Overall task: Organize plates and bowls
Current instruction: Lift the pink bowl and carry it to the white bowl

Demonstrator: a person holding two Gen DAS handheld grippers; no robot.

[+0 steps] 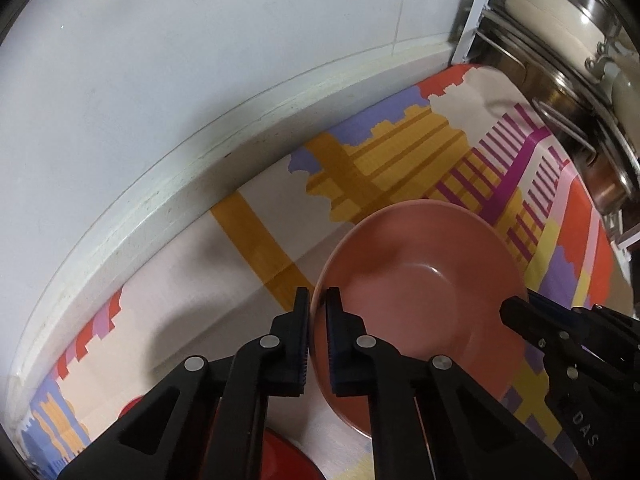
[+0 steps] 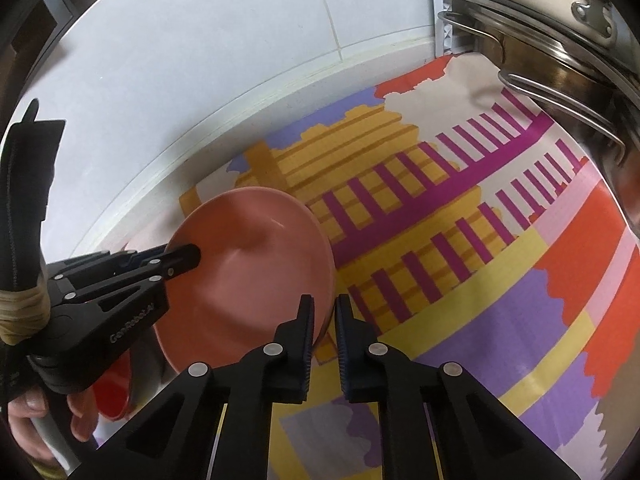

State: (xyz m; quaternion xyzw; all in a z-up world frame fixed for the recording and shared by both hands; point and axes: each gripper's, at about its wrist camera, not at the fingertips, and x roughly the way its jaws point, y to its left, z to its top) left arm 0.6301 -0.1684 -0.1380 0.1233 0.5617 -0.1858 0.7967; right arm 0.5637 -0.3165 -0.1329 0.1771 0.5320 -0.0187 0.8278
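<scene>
We are holding the pink plate (image 1: pixel 420 280) above the patterned cloth (image 1: pixel 400 152), tilted, each gripper nearly closed and pinching opposite rims. It is looking like glazed ceramic: stiff, smooth, likely slippery and breakable, so we are judging the thin rim the best hold. The left gripper (image 1: pixel 318 344) is clamping the left edge, the right gripper (image 2: pixel 323 344) the right edge. A red dish (image 2: pixel 114 396) is lying below; steel pots (image 2: pixel 560 80) are standing beyond.
</scene>
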